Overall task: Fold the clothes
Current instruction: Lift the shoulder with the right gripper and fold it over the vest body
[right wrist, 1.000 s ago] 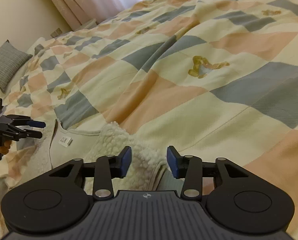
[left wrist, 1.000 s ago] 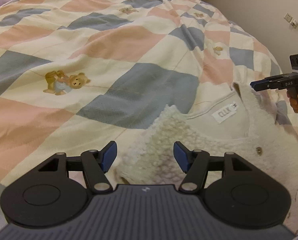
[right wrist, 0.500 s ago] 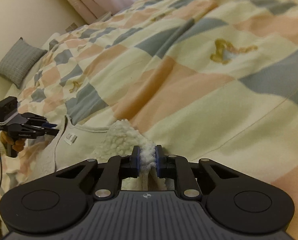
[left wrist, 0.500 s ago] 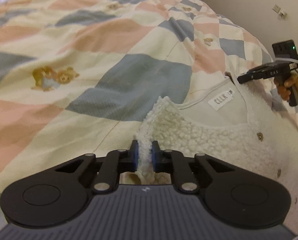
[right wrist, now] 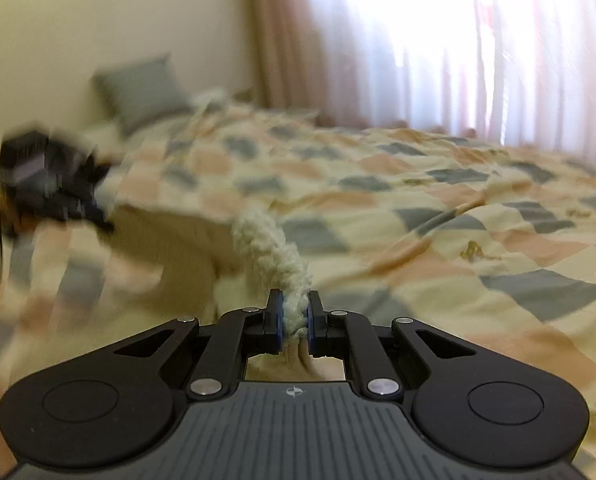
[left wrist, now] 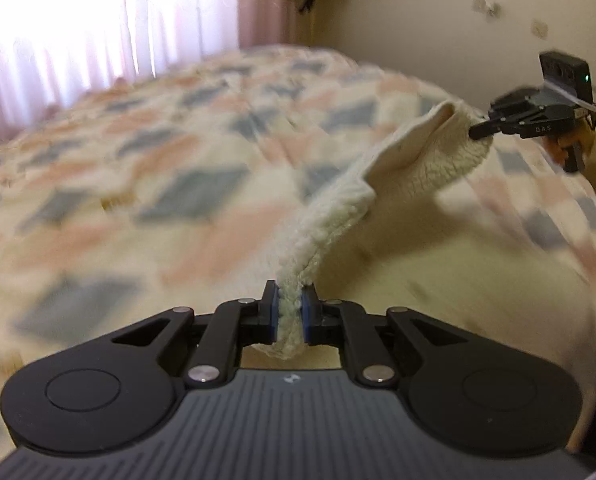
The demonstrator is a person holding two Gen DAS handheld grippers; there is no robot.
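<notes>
A cream fleece jacket (left wrist: pixel 414 168) hangs stretched between my two grippers above the bed. My left gripper (left wrist: pixel 289 314) is shut on one shoulder edge of the jacket. My right gripper (right wrist: pixel 295 318) is shut on the other shoulder edge (right wrist: pixel 270 252). In the left wrist view the right gripper (left wrist: pixel 476 133) shows at the far right, pinching the fleece. In the right wrist view the left gripper (right wrist: pixel 106 222) shows blurred at the far left. The jacket's lower part is hidden below the gripper bodies.
A bed with a patchwork quilt (left wrist: pixel 146 184) in cream, pink and grey fills the space ahead. A grey pillow (right wrist: pixel 142 88) lies at the head of the bed by the wall. Bright pink curtains (right wrist: pixel 438 48) hang behind the bed.
Both grippers shut on the jacket's shoulder edges, then lifted it off the quilt. The views have tilted up and now show the curtains and wall.
</notes>
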